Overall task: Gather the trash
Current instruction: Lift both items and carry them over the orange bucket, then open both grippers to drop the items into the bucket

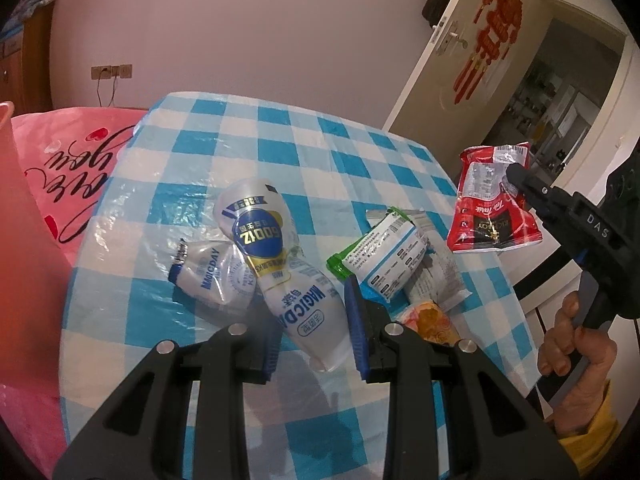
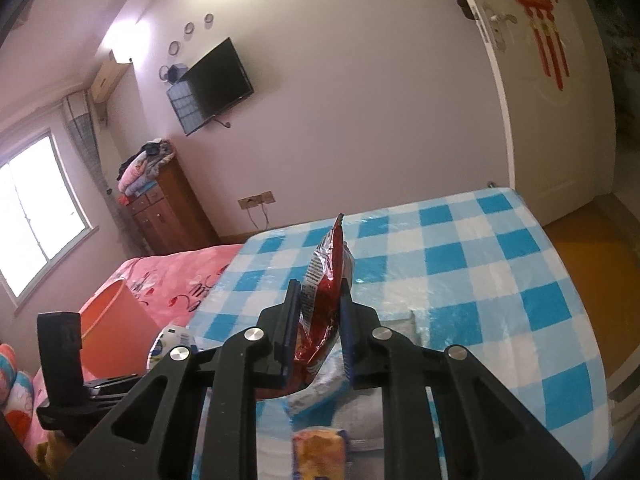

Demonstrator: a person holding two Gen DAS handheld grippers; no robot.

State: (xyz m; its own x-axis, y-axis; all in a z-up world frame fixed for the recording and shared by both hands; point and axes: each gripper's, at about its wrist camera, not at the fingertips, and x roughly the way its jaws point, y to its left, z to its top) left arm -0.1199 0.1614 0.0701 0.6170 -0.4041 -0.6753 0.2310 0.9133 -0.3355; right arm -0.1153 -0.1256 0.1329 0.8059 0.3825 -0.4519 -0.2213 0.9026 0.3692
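My left gripper [image 1: 316, 328] is shut on a white and blue MAGICDAY pouch [image 1: 280, 248] and holds it just above the blue-checked table [image 1: 280, 136]. A smaller white MAGICDAY wrapper [image 1: 212, 276], a green-edged white wrapper [image 1: 384, 256] and an orange packet [image 1: 432, 320] lie on the table beside it. My right gripper [image 2: 318, 320] is shut on a red snack bag [image 2: 324, 300] and holds it in the air; this bag shows in the left wrist view [image 1: 492, 200] off the table's right edge. The orange packet [image 2: 320, 456] lies below it.
An orange bucket [image 2: 116, 328] stands left of the table, beside a pink bed [image 2: 168, 276]. The bucket's rim [image 1: 12, 184] shows at the left edge of the left wrist view. A white door [image 1: 472, 52] stands open behind the table. A wooden dresser [image 2: 168, 208] is against the far wall.
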